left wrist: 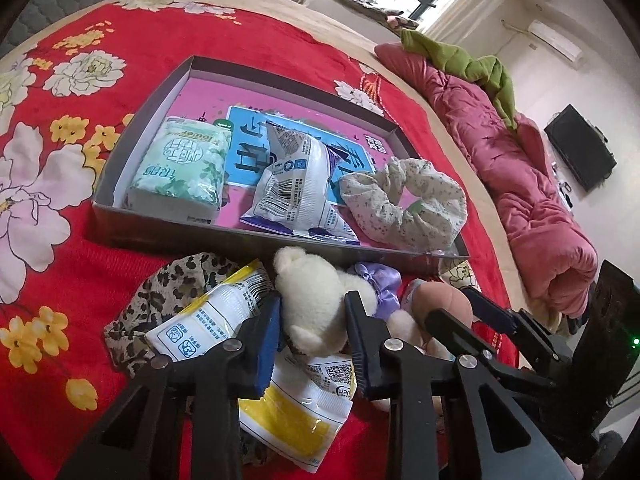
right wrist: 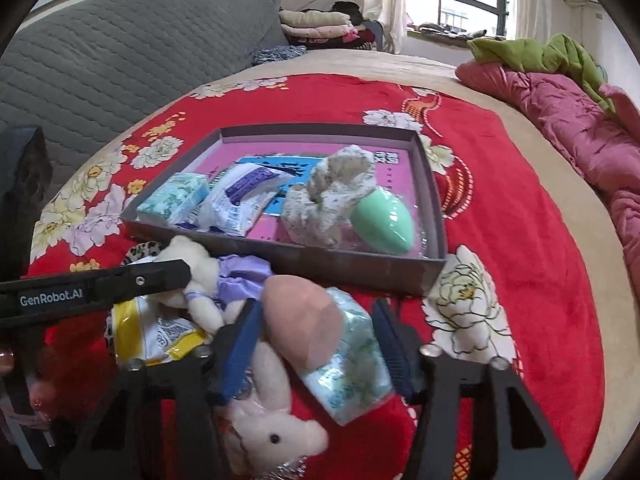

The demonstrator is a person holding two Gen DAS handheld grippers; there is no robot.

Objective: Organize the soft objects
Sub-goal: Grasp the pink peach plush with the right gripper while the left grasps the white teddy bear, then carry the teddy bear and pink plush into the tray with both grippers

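Now: left tool (left wrist: 314,330) clamped on cream bear (left wrist: 316,296); right tool (right wrist: 316,340) brackets peach sponge (right wrist: 302,320) and tissue pack (right wrist: 352,356) — contact unclear; tray (right wrist: 320,264) at 12 o'clock.

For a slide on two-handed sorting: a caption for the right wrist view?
Right gripper straddling a peach sponge and tissue pack beside a half-filled tray.

"GenRobot.AI" in white on black arm of left gripper (right wrist: 182,276); green tissue pack (left wrist: 180,168) in box bears "Flouter", seen upside down, plus Chinese characters too distorted to read; white packet (left wrist: 298,190) carries barcode; yellow-white packet (left wrist: 304,412) shows QR code, small print illegible
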